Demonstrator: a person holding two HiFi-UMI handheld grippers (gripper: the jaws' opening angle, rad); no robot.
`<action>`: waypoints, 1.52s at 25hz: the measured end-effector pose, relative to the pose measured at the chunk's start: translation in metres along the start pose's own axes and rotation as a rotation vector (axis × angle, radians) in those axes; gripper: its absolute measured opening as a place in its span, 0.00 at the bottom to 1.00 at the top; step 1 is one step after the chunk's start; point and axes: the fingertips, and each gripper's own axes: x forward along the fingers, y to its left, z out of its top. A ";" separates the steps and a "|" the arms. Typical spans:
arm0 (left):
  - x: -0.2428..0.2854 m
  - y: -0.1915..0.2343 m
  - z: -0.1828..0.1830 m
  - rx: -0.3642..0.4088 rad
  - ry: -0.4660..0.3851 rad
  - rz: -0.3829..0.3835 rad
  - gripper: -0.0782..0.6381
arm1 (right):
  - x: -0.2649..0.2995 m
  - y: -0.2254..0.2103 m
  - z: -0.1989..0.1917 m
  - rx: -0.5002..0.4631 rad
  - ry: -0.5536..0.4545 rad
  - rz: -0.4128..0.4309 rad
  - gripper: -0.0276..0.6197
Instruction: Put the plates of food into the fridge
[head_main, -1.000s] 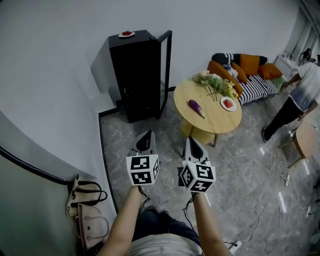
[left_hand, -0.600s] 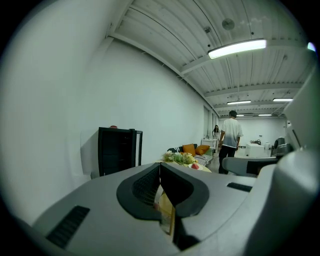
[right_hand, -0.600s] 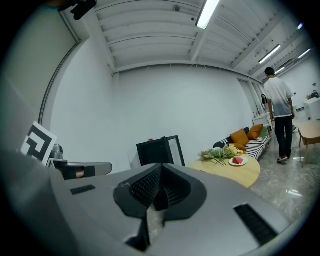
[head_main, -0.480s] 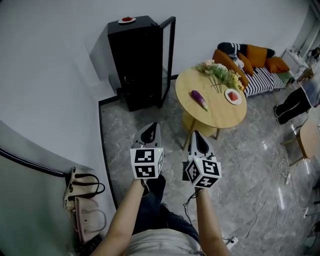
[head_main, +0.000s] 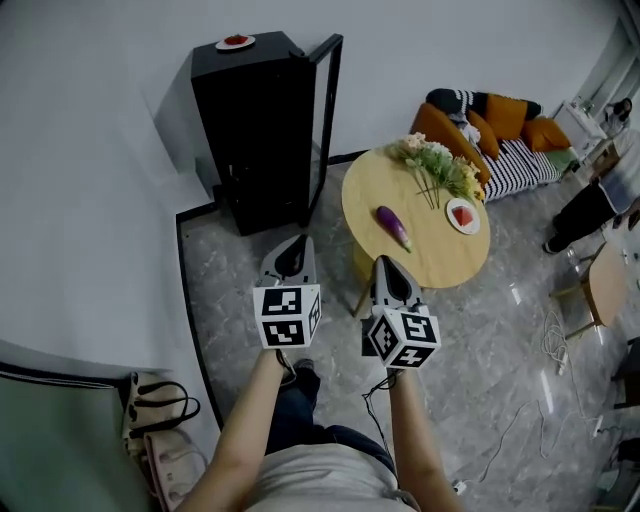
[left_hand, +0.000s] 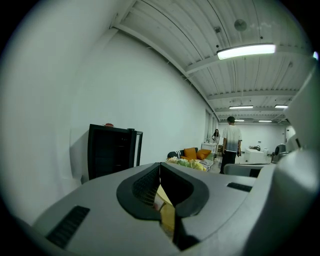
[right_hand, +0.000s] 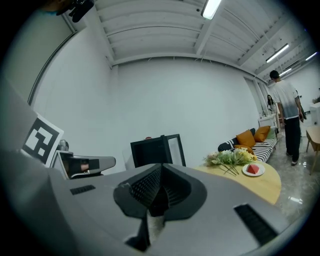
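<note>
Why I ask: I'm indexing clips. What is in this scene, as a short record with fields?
fridge: black, against the wall, door open
fridge-top plate: red food, on top of the fridge
table: round, wooden
table plate: red food, beside the flowers
eggplant: lying on the table
left claw: shut, empty
right claw: shut, empty
progress: both plates are outside the fridge
</note>
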 end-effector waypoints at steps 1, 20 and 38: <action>0.011 0.005 0.001 -0.001 0.003 -0.006 0.12 | 0.011 -0.001 0.000 0.000 0.003 -0.004 0.06; 0.141 0.030 -0.001 -0.010 0.074 -0.095 0.12 | 0.110 -0.063 -0.030 0.004 0.150 -0.099 0.07; 0.265 0.021 -0.017 -0.020 0.145 -0.002 0.12 | 0.191 -0.174 -0.080 -0.108 0.413 0.001 0.26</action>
